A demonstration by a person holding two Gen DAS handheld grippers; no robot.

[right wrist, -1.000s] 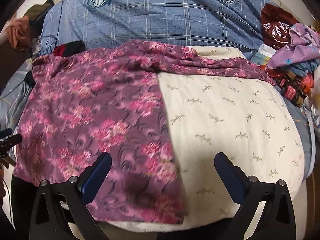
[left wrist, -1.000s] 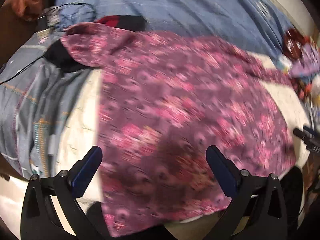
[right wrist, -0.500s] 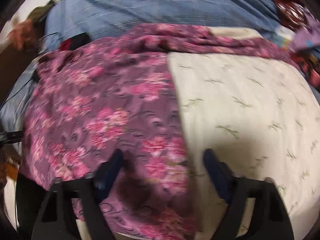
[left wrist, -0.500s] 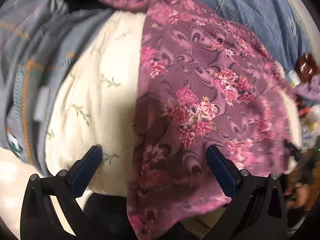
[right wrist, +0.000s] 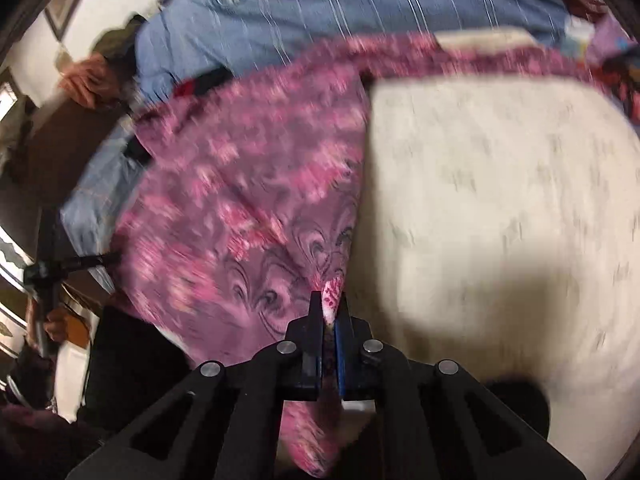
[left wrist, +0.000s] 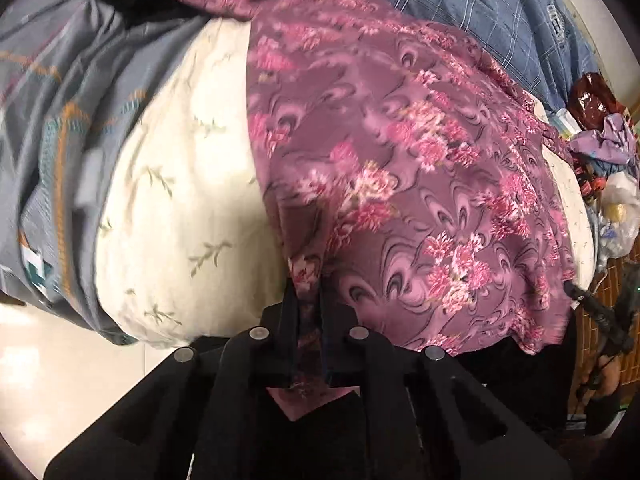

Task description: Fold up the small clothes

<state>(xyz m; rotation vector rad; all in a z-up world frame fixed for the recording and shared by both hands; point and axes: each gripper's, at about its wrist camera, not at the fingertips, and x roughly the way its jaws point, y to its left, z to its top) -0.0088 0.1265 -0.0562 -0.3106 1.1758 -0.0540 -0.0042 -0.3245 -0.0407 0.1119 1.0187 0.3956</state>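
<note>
Garment: purple cloth with pink flowers point(left wrist: 400, 168), spread over a cream cushion point(left wrist: 172, 208); its far part runs in a bunched band along the cushion's top edge; its near hem hangs over the cushion's near side
Left gripper point(left wrist: 309, 308): clenched on the garment's near left corner; a strip of cloth runs up between the two fingers and a tip of it shows below them
Right gripper point(right wrist: 329, 312): clenched on the garment's near right edge; a pale pink fold stands pinched between the black finger and the blue pad; view blurred
Cushion: bare to the garment's left in the left view; bare to its right in the right view
Surroundings: blue checked blanket point(left wrist: 472, 12) behind the cushion; grey bedding point(left wrist: 60, 120) to the left; bags and bright clutter point(left wrist: 600, 140) at the far right
</note>
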